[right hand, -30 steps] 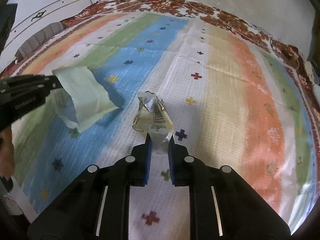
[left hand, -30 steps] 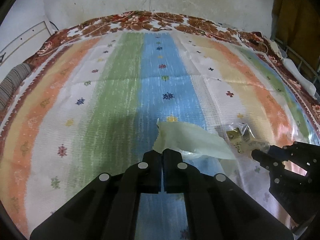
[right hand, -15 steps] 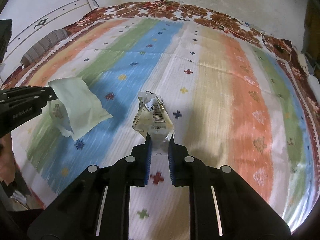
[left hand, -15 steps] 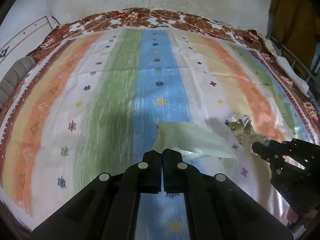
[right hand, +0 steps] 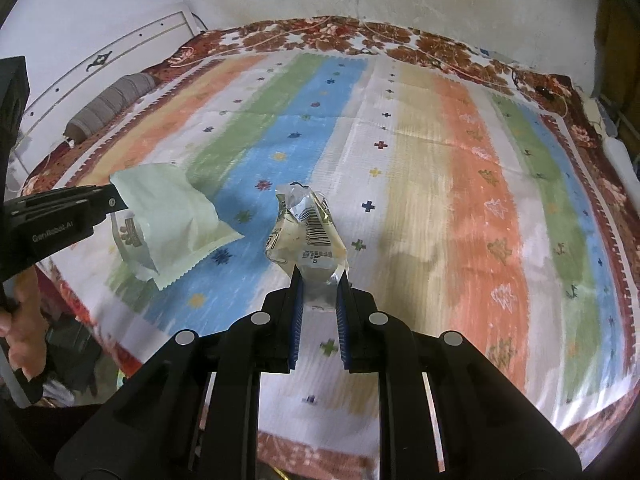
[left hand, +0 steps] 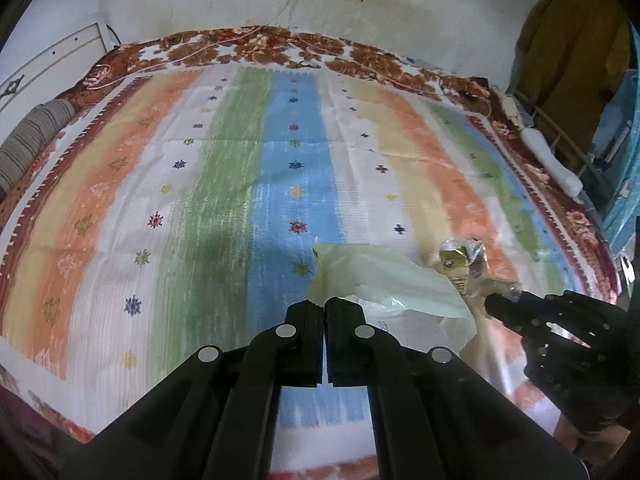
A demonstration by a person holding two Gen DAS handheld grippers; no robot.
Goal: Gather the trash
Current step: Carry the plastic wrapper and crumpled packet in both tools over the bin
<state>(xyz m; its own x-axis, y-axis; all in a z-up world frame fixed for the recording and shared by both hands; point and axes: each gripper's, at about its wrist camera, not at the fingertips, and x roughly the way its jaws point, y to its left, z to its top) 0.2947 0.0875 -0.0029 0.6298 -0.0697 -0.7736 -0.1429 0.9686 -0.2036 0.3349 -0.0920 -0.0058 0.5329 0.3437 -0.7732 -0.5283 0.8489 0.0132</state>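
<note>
My left gripper [left hand: 324,308] is shut on the corner of a pale green empty packet [left hand: 380,280] and holds it in the air above the bed. The packet also shows in the right wrist view [right hand: 176,216], hanging from the left gripper [right hand: 114,200]. My right gripper [right hand: 318,284] is shut on a crumpled clear plastic wrapper with a barcode [right hand: 308,236], held up above the bed. In the left wrist view the wrapper [left hand: 460,264] sticks out of the right gripper [left hand: 496,300] at the right.
A bed with a striped sheet [left hand: 280,184] in orange, green, blue and white fills both views. A grey striped bolster [left hand: 28,144] lies at its left edge. A white wall is behind. Clothes and a rack [left hand: 572,80] stand at the right.
Both grippers have pulled back and up from the bed with their trash still held. More of the bed's near edge is in view now.
</note>
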